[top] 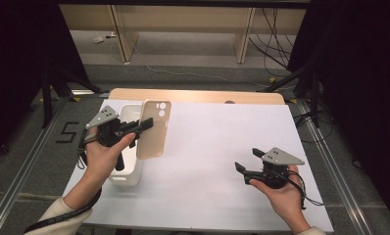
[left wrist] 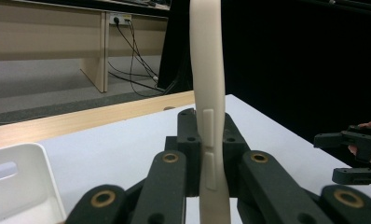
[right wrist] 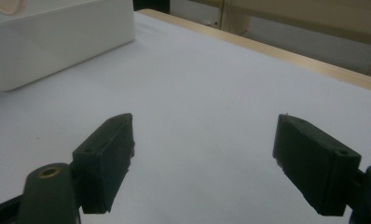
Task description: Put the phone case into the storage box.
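My left gripper (top: 146, 125) is shut on the edge of a beige phone case (top: 154, 129), which it holds upright above the table beside a white bin (top: 127, 113). Camera cutouts show at the case's top. In the left gripper view the case (left wrist: 208, 70) stands edge-on between the black jaws of that gripper (left wrist: 207, 128), with its side-button marks facing me. My right gripper (top: 247, 160) hovers low over the white table top (top: 222, 142) at the right, open, with nothing between its jaws (right wrist: 204, 154).
The white bin (left wrist: 20, 161) sits at the table's left edge under my left hand, and shows again as a white wall (right wrist: 58, 37) at the upper left. A wooden strip (top: 193, 95) borders the table's far edge. Cables lie on the floor beyond.
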Available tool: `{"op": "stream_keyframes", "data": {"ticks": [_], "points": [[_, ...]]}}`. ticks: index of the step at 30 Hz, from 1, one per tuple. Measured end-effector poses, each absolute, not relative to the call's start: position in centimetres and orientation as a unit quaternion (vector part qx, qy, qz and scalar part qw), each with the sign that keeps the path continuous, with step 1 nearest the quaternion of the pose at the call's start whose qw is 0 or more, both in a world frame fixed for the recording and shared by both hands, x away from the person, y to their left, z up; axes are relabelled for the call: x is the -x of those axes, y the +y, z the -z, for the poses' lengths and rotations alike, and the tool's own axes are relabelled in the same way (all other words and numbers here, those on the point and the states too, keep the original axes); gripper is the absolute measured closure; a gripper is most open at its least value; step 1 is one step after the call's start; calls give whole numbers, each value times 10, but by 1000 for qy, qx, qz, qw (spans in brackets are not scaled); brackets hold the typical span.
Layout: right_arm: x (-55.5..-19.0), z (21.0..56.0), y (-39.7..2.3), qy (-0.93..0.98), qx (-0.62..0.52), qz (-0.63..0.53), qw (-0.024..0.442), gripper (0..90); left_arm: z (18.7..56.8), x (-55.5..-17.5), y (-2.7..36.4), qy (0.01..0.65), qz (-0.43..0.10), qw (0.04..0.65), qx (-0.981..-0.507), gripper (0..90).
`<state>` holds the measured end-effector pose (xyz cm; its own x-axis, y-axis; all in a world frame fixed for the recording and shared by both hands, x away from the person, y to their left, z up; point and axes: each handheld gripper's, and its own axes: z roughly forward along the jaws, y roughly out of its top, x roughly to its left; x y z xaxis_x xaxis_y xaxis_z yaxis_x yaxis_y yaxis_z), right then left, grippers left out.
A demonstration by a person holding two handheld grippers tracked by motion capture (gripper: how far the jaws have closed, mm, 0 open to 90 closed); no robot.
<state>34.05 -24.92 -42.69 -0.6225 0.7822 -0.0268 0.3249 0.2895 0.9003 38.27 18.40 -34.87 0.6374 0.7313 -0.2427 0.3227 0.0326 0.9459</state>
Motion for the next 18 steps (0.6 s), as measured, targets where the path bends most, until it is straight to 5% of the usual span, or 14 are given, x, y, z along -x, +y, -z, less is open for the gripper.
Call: {"op": "stream_keyframes", "data": {"ticks": [18], "points": [[-340, 427, -249, 766, -364, -473, 238, 216, 346, -383, 197, 398, -178, 602, -668, 831]]}}
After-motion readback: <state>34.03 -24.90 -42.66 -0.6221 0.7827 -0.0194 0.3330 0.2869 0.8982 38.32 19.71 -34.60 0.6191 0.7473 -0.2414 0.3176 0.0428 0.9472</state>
